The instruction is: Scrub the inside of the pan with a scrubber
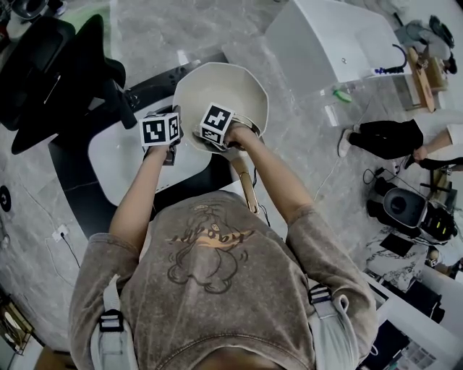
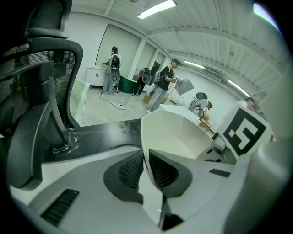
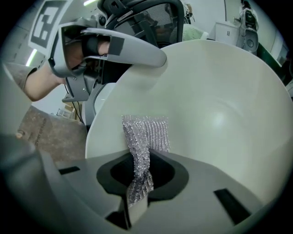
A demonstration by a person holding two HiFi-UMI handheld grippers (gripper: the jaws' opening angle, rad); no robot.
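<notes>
Steadiness looked the key: the left gripper [image 2: 145,172] was clamped on the rim of the cream round pan [image 2: 178,137], held tilted in the air, so the right gripper [image 3: 137,185], pinching the silvery mesh scrubber [image 3: 146,132] against the inner wall, would do best pressing evenly in overlapping circles.

- This is looking like a big open lab or test hall rather than a home.
- Long strip lights [image 2: 156,9] are running along a high white ceiling.
- Several people [image 2: 163,87] are standing about on the far side of the open floor.
- A black office chair [image 1: 51,72] is sitting beside a black and white desk [image 1: 123,166].
- A cable [image 1: 71,253] is trailing over the grey stone-pattern floor [image 1: 304,137], and a power strip [image 1: 387,70] is lying by a white cabinet [image 1: 325,36].
- Dark equipment [image 1: 406,208] is standing at the right of the head view.
</notes>
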